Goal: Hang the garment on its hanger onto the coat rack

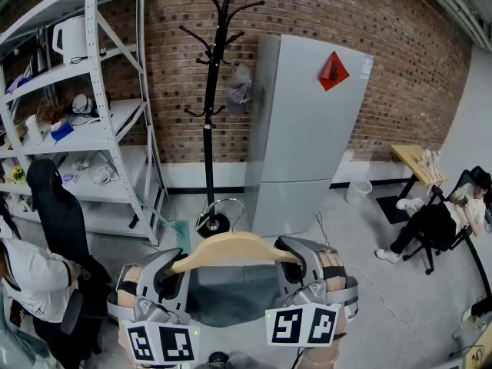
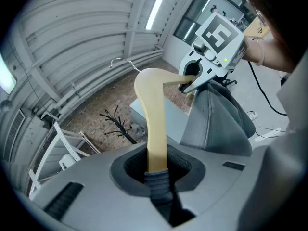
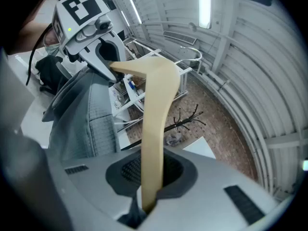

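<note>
Gripping one end each, your two tools carry the pale curved wooden hanger (image 1: 231,246) level just in front of you, low in the head view. Your left gripper (image 2: 156,173) is clamped on the hanger's left tip, and a fold of ribbed dark grey cloth is pinched in the jaws with the wood. Your right gripper (image 3: 149,196) is clenched on the bare right tip, with the wood running straight up out of its jaws. The dark grey garment (image 1: 231,292) hangs from the hanger, sagging between the two grippers, and the hanger's thin metal hook (image 1: 224,208) rises from the middle of the arch. Beyond it across the grey floor stands the tall black metal coat rack (image 1: 211,114), well apart from the hanger, on a round base, with a small grey cloth item (image 1: 240,88) dangling from one upper arm. Just to its right is the tall silver-grey refrigerator (image 1: 307,129), which bears a red diamond-shaped sign (image 1: 333,70). To the left of the rack stands the white metal shelving unit (image 1: 96,91), loaded with small clutter. Behind all of them runs the red brick wall (image 1: 323,14).
</note>
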A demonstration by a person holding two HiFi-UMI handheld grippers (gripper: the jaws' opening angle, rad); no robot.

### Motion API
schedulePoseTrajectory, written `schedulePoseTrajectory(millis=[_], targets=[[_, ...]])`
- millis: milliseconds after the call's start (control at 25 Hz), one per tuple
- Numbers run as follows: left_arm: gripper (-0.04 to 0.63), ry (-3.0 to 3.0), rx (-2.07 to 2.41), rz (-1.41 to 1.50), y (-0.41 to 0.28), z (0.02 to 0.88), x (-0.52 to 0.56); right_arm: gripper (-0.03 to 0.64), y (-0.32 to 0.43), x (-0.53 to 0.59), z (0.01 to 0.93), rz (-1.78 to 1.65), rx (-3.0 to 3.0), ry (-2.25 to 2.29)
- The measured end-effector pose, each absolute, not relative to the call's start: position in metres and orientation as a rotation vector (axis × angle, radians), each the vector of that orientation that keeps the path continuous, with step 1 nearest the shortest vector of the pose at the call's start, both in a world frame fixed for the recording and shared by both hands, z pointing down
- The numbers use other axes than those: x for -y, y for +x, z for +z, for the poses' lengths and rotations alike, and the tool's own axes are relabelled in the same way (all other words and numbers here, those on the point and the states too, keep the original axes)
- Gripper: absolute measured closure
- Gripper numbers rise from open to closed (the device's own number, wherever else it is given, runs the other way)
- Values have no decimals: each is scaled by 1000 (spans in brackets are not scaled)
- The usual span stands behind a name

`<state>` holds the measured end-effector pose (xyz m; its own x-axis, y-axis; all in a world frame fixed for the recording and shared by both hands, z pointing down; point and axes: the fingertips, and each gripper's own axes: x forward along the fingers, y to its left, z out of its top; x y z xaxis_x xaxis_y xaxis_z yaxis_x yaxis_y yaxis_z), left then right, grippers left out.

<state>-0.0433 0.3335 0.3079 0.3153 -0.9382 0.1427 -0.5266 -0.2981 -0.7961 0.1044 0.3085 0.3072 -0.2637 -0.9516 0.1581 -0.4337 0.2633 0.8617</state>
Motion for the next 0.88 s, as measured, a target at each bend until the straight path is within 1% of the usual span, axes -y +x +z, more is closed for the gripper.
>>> schedulePoseTrajectory(millis=[880], targets=[[535,-1907,-1338,-864,-33,314,-314,574,112,-287,315,-917,1898,1222]])
